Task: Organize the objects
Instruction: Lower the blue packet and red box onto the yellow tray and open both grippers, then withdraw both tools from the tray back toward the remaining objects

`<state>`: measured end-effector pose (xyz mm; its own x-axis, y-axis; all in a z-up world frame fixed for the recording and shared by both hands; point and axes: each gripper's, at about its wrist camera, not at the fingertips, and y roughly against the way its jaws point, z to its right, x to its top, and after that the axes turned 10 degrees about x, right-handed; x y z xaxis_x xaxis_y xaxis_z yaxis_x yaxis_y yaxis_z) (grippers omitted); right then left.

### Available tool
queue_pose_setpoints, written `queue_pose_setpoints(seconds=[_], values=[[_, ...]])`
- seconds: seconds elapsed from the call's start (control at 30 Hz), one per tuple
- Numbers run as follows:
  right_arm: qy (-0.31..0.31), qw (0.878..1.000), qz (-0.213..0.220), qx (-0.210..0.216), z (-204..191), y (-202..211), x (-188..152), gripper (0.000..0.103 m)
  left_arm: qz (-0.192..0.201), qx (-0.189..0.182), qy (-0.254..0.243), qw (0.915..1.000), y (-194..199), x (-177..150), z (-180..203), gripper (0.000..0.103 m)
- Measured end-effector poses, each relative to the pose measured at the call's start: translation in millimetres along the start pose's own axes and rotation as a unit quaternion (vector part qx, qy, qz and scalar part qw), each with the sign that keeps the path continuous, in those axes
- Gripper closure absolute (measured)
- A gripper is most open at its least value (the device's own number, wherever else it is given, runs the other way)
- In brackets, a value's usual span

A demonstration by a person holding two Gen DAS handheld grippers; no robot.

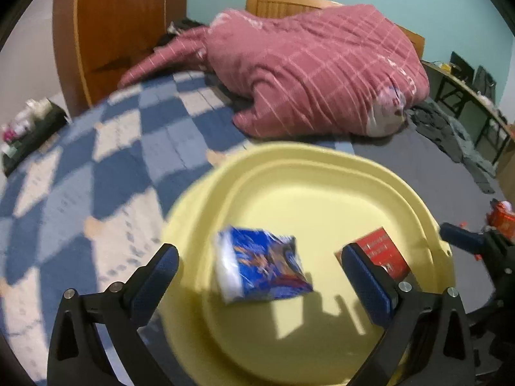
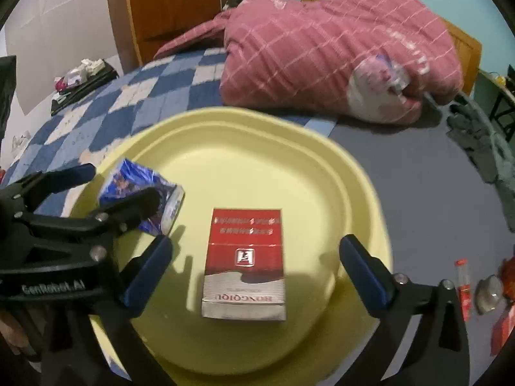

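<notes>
A pale yellow tray (image 1: 322, 167) (image 2: 225, 122) lies on the bed. A blue packet (image 1: 264, 267) (image 2: 128, 186) lies in its left part. A red and silver box (image 2: 246, 263) (image 1: 383, 251) lies in its middle. My left gripper (image 1: 260, 276) is open, its fingers on either side of the blue packet and apart from it. It also shows at the left in the right wrist view (image 2: 119, 186). My right gripper (image 2: 254, 270) is open, its fingers on either side of the red box and apart from it.
A pink quilt (image 1: 315, 74) (image 2: 338, 48) is heaped behind the tray on the blue checked bedspread (image 1: 96, 167) (image 2: 154, 96). Small red items (image 2: 463, 286) and a round grey object (image 2: 489, 292) lie on the grey sheet (image 2: 418, 193) to the right. A wooden wardrobe (image 1: 122, 25) stands at the back left.
</notes>
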<state>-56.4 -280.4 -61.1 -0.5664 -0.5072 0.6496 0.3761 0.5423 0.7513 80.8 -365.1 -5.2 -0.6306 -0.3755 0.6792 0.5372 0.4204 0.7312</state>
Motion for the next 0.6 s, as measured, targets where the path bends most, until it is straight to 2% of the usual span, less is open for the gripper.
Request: queue_pose_setpoints(seconds=[0.07, 0.3, 0.5, 0.6], values=[[-0.003, 1.000, 0.002, -0.007, 2, 8, 2, 0.000, 0.010, 0.010, -0.007, 0.9999, 12, 4, 0, 0.000], [-0.018, 1.000, 0.014, -0.016, 11, 36, 0, 0.000, 0.033, 0.011, -0.010, 0.9993, 49, 7, 7, 0.000], [-0.042, 0.999, 0.016, -0.029, 31, 61, -14, 0.000, 0.011, 0.002, -0.011, 0.9999, 55, 0, 28, 0.000], [-0.060, 0.997, 0.019, -0.047, 55, 80, -27, 0.000, 0.018, -0.008, -0.021, 0.9996, 67, -6, 51, 0.000]])
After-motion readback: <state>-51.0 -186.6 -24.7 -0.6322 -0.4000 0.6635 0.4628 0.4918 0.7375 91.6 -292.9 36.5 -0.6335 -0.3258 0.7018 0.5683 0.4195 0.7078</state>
